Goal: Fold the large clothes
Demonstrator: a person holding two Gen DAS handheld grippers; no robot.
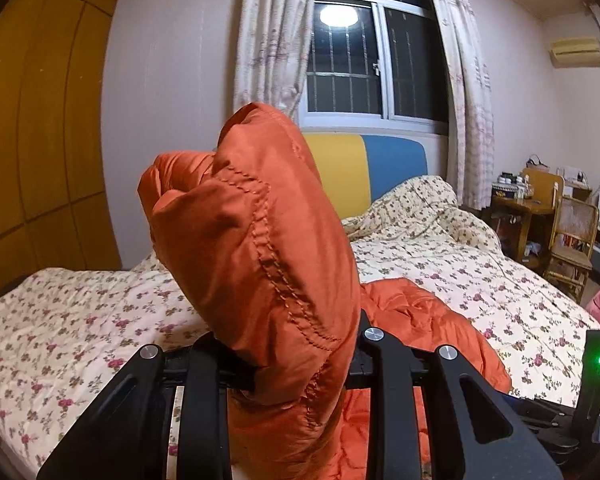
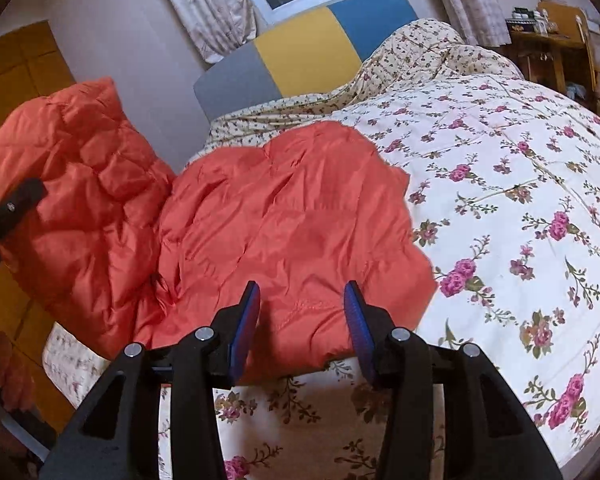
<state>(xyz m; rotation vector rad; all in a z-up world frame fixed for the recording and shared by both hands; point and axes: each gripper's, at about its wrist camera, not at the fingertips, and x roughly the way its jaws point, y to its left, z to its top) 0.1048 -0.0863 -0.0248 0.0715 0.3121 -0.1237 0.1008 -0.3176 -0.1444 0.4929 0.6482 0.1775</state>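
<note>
Floral bed [image 2: 500, 184] | left gripper [image 1: 300, 360] jaws clamp orange jacket [image 1: 260, 248] | right gripper [image 2: 302, 320] jaws apart

L wrist cam sat low, facing the window [image 1: 376, 52], jacket [image 1: 260, 248] right against lens. R cam looked down at bed [image 2: 520, 200] from close. Both shared jacket, bed, headboard [image 1: 364, 168].

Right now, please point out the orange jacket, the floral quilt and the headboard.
orange jacket [image 2: 292, 216]: right wrist view, flat quilted panel.
floral quilt [image 2: 520, 184]: right wrist view, bare top right of the jacket.
headboard [image 2: 304, 52]: right wrist view, yellow section.
</note>
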